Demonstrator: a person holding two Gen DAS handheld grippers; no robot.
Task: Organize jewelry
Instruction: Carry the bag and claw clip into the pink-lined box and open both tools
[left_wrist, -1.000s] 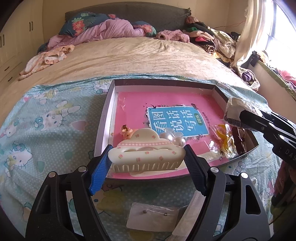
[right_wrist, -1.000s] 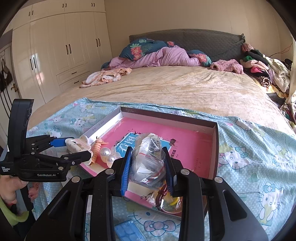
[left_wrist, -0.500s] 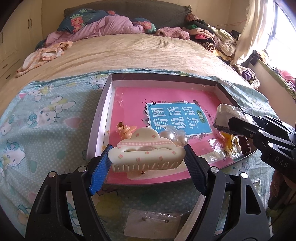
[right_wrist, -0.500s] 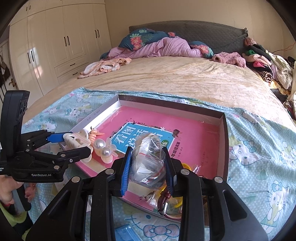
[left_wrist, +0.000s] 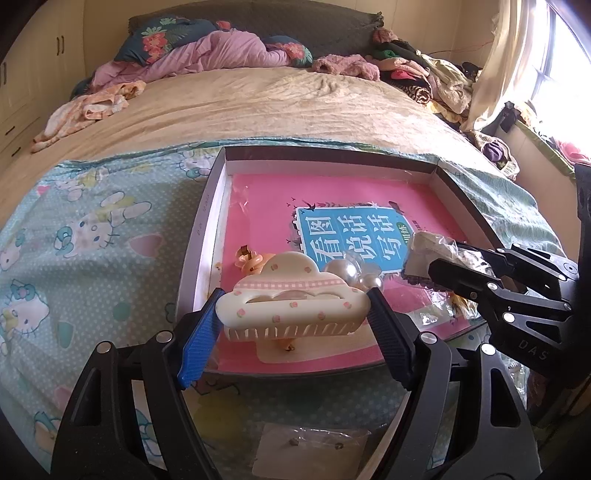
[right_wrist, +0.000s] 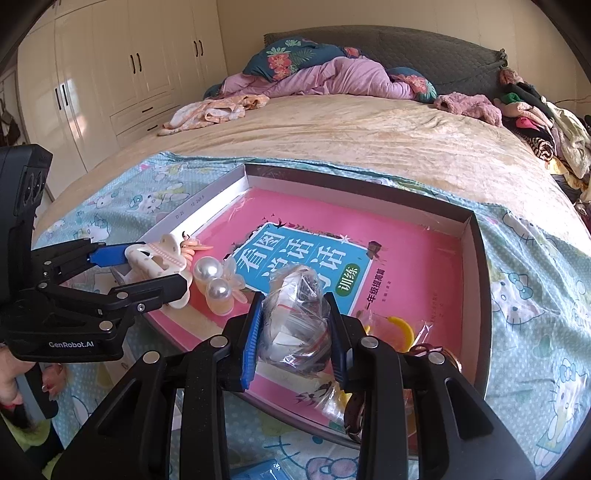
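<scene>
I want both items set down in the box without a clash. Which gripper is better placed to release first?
Probably the left. The left gripper holds the hair claw low over the box's near corner, by the pearl clip. The right gripper holds its bag, apparently higher.

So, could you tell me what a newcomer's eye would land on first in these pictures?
Probably the cream cloud-shaped hair claw clamped in the left gripper over the near edge of the shallow box. Next, the crumpled clear bag squeezed in the right gripper, and the pink book lining the box.
</scene>
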